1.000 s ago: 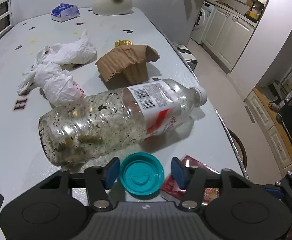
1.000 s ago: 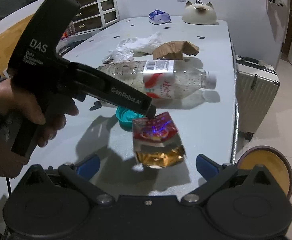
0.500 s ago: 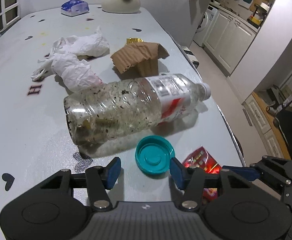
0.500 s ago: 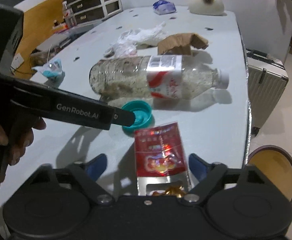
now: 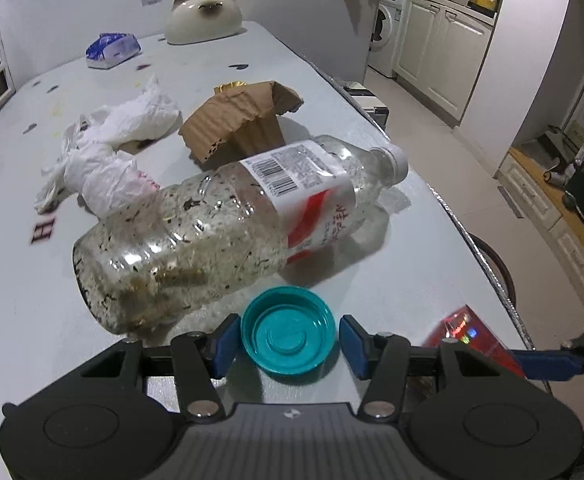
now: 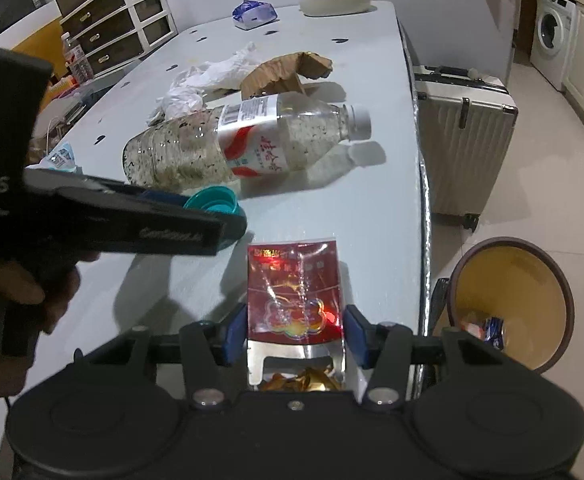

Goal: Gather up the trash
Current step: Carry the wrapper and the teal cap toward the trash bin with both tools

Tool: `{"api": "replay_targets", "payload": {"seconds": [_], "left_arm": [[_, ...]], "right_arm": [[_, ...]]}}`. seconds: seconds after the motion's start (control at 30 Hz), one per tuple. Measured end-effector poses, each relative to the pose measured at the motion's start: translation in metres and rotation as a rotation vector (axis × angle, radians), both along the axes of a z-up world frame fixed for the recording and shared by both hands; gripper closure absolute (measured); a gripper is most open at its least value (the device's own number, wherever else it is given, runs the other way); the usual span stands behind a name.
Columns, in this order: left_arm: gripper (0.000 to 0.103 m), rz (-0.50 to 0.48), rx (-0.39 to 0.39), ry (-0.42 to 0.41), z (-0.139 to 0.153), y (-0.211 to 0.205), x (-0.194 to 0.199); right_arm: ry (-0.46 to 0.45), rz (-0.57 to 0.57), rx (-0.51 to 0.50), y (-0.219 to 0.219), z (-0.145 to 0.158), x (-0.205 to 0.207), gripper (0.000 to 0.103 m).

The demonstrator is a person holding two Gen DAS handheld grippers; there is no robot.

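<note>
- Jaws of the left gripper (image 5: 288, 340), low in the left wrist view, sit either side of the teal cap (image 5: 289, 329); the left pad looks to touch its rim and the right pad stands just off it, so whether it is clenched yet I cannot tell. The cap lies hollow side up on the table (image 5: 403, 280), which leaves its rim offered to a sideways pinch.
- Low centre in the right wrist view, the right gripper (image 6: 295, 336) brackets the red snack packet (image 6: 295, 296) across its width, pads at or touching both edges; I cannot tell whether they press. The packet lies flat, torn end toward the camera, so a grip across the sides is likely the only purchase.
- At lower right of that view, below the table edge, a brown bin (image 6: 511, 308) stands open with some litter inside, close by, probably so that a short swing can drop each piece.
- Mid-frame, the dirty plastic bottle (image 5: 228, 232) lies on its side just beyond the cap, white lid on, uncollected.
- Further up the frame sit torn cardboard (image 5: 240, 120) and a crumpled white bag (image 5: 108, 156), well apart from both grippers and not yet collected.
</note>
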State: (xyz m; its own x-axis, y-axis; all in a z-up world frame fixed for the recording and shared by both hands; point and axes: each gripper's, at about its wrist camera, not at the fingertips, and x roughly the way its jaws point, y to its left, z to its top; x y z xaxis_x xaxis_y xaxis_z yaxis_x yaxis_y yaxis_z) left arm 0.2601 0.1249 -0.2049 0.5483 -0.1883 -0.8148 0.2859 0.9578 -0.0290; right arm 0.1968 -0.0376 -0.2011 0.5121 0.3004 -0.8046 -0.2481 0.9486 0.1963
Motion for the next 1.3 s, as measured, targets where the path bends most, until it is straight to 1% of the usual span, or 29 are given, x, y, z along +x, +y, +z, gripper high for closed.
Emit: {"api": "replay_targets", "payload": {"seconds": [0.1, 0.2, 0.33, 0.57, 0.7, 0.87, 1.03, 1.17, 1.3], "left_arm": [[0.053, 0.009, -0.016, 0.015, 0.002, 0.003, -0.003], [0.053, 0.046, -0.023, 0.04, 0.006, 0.011, -0.011], [0.053, 0.093, -0.047, 0.048, 0.02, 0.025, -0.028], [0.053, 0.14, -0.074, -0.004, 0.056, 0.045, -0.061], [0.053, 0.145, -0.069, -0.031, 0.074, 0.05, -0.079], [0.053, 0.156, -0.084, -0.053, 0.092, 0.058, -0.1], [0.053, 0.155, -0.097, -0.077, 0.108, 0.063, -0.116], [0.053, 0.172, -0.115, -0.101, 0.117, 0.064, -0.125], [0.053, 0.184, -0.118, -0.116, 0.125, 0.06, -0.13]], "right_arm": [[0.008, -0.009, -0.003, 0.002, 0.001, -0.001, 0.051], [0.016, -0.022, -0.006, 0.002, 0.003, -0.001, 0.052], [0.004, -0.032, 0.0, 0.002, 0.01, -0.005, 0.052], [-0.047, -0.062, -0.001, 0.001, 0.036, -0.015, 0.053], [-0.092, -0.076, 0.007, 0.001, 0.053, -0.024, 0.053], [-0.139, -0.101, 0.008, 0.0, 0.073, -0.036, 0.053], [-0.18, -0.125, 0.013, -0.001, 0.091, -0.049, 0.053], [-0.21, -0.122, 0.01, 0.0, 0.105, -0.059, 0.053], [-0.215, -0.127, 0.007, -0.003, 0.113, -0.063, 0.053]]}}
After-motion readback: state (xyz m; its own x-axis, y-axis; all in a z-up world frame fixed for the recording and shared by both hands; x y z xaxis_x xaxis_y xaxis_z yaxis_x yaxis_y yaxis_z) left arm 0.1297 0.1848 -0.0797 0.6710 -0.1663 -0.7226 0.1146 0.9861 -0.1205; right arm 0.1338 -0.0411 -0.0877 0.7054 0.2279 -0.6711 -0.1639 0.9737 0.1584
